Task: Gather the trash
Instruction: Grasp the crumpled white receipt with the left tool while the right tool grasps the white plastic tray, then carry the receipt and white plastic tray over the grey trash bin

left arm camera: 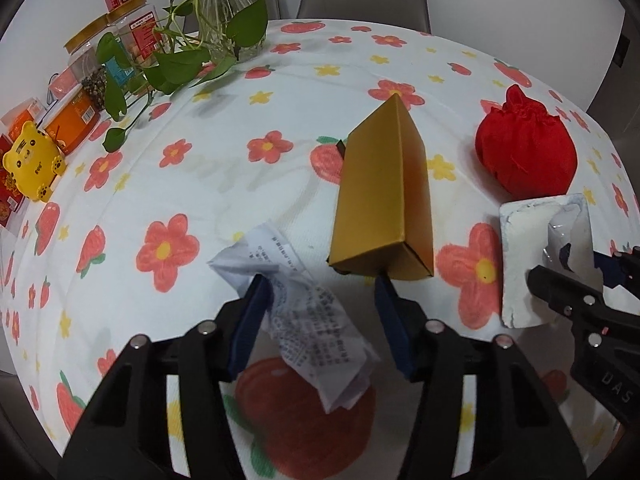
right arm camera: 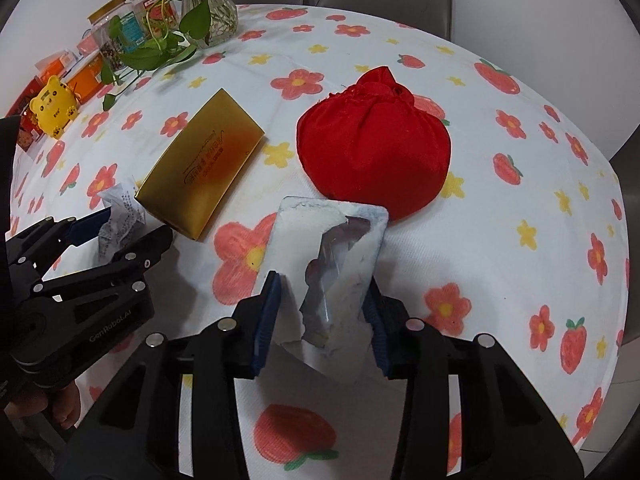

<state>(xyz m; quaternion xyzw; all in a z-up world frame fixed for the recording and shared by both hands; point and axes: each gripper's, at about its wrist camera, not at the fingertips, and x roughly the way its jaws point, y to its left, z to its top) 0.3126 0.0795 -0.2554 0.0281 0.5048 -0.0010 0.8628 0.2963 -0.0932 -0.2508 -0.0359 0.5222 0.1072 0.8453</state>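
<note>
Even, soft indoor light falls from above; shadows on the tablecloth (left arm camera: 200, 184) are faint. Both fisheye views bend strongly at the edges, with dark vignetted corners. Focus is sharp; glare is slight

Gold box (left arm camera: 380, 200), red cloth bundle (left arm camera: 526, 148), white tablecloth (left arm camera: 200, 184) with red flowers.

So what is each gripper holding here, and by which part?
Left gripper: crumpled receipt between its fingers, grip unclear. Right gripper: torn white packet, fingers at its near-end side edges.
</note>
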